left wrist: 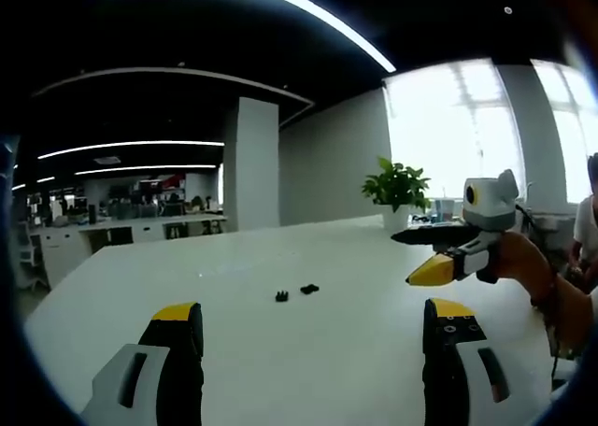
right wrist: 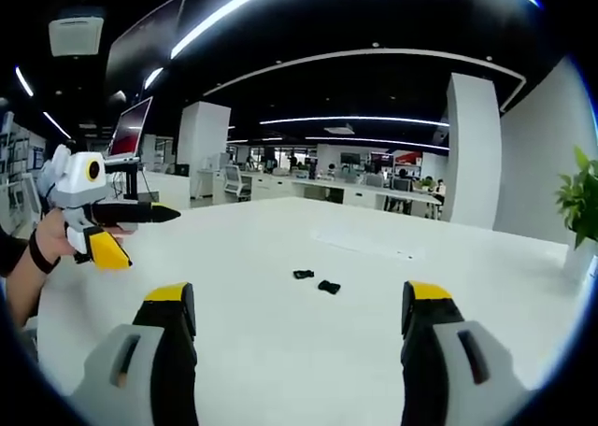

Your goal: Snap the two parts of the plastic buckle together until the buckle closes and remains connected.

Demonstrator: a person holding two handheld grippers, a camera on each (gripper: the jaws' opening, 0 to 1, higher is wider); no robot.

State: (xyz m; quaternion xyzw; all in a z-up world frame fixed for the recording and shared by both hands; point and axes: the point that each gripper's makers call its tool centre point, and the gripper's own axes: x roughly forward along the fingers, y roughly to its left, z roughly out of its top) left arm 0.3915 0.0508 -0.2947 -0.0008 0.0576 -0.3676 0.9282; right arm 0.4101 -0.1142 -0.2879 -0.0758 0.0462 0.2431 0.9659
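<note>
Since the two buckle parts lie apart on the white table [left wrist: 308, 370], nothing of the joining is done so far. Seen from the left gripper view, one buckle part [left wrist: 281, 296] sits just left of the other buckle part [left wrist: 309, 289], with a small gap of bare table between them, well beyond the left gripper [left wrist: 312, 337]. Its jaws stand wide apart and hold nothing. The right gripper [left wrist: 435, 271] comes in at the right of that view, held in a hand above the table; whether it is parted there I cannot tell.

From the right gripper view the same pair lies out in front of the right gripper's own jaws, which are spread wide and empty. The left gripper shows at the far left, raised off the table.

My judgement: every step remains, namely reaching the parts, taking one in each gripper, lining them up and pressing until they click. A potted plant [left wrist: 396, 191] stands at the table's far edge.
</note>
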